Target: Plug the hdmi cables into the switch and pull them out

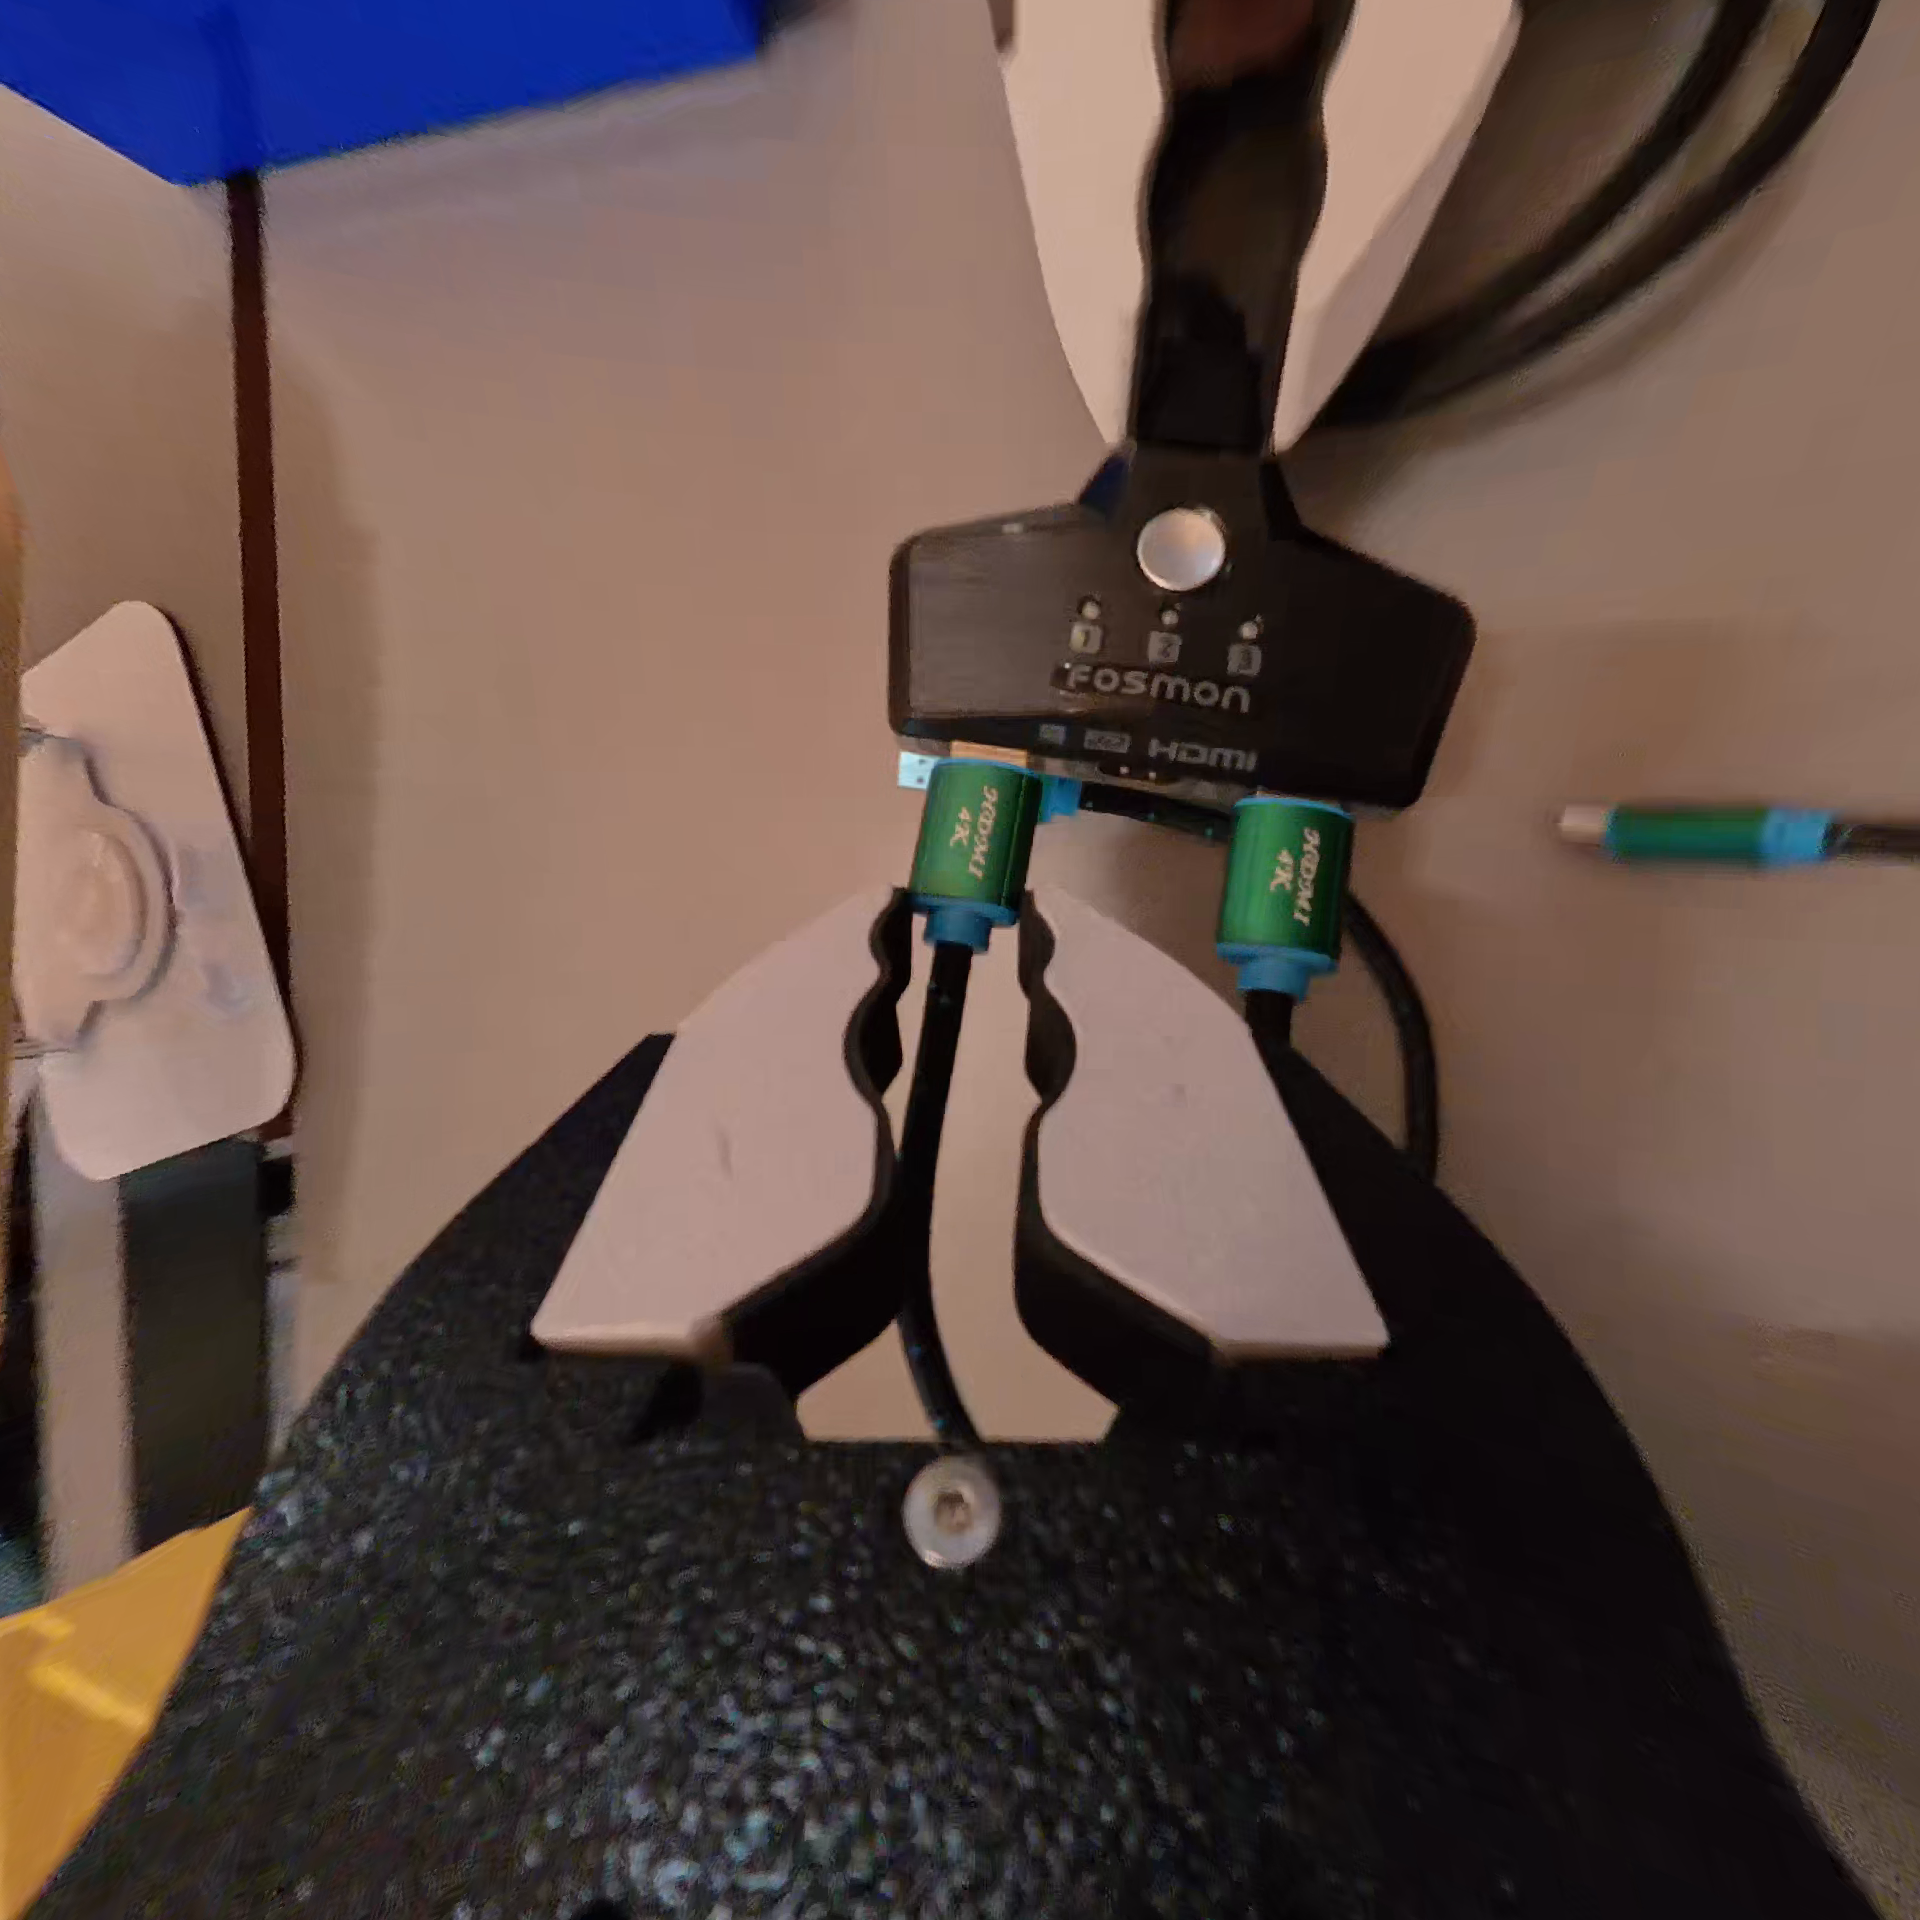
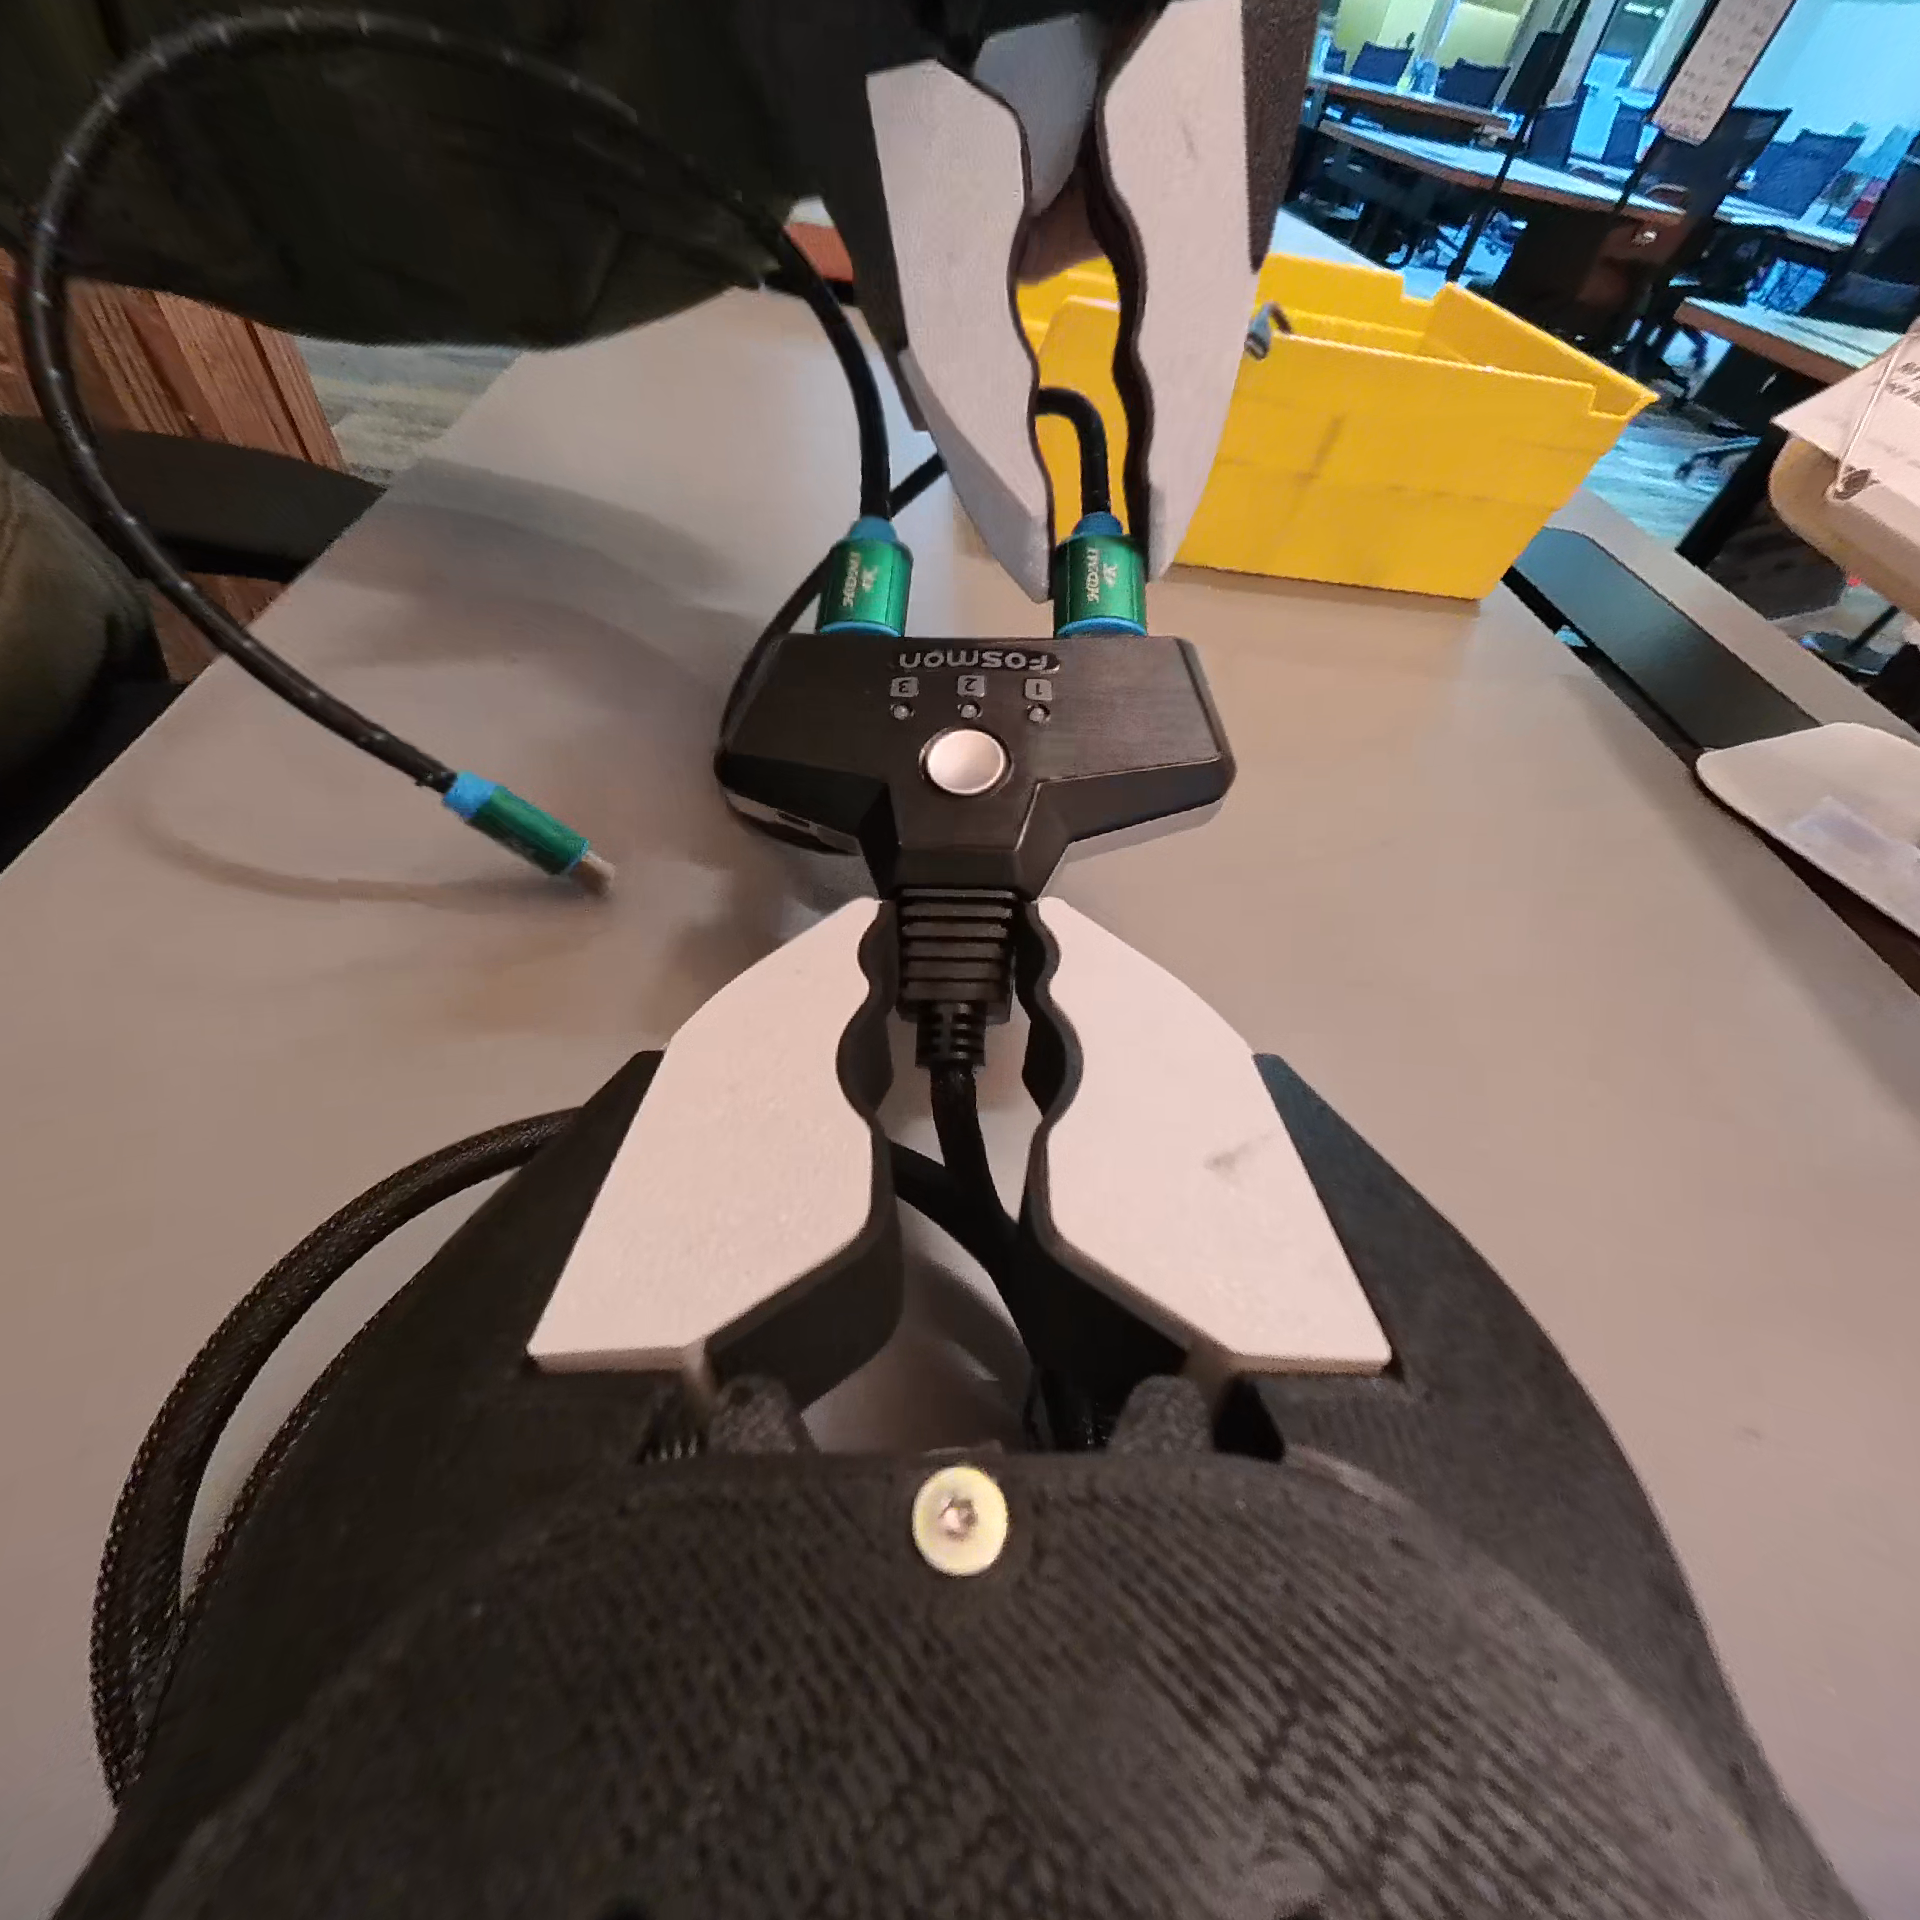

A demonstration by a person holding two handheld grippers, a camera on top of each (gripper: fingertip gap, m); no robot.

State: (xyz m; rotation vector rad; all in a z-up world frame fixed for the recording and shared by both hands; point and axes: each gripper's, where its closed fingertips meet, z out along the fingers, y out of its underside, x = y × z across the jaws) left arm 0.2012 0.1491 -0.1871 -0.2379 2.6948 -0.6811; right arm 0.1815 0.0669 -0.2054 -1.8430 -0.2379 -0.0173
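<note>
A black HDMI switch [image 1: 1174,644] [image 2: 977,717] lies on the grey table [image 2: 1455,987]. My right gripper [image 2: 956,914] [image 1: 1205,436] is shut on the ribbed strain relief at the switch's cable end. Two green HDMI plugs sit at its ports. My left gripper [image 1: 961,909] [image 2: 1093,577] pinches the rear end of one plug [image 1: 971,847] [image 2: 1101,592], which is tilted with some of its metal tip showing. The other plug [image 1: 1283,883] [image 2: 862,582] sits in its port. A third green plug [image 1: 1704,836] [image 2: 520,831] lies loose on the table.
A yellow bin [image 2: 1403,447] stands behind the switch, and a blue bin [image 1: 364,73] shows in the left wrist view. White packets [image 2: 1818,821] [image 1: 145,894] lie at the table's edge. Black cable loops [image 2: 208,1351] [image 1: 1662,260] run beside my right gripper.
</note>
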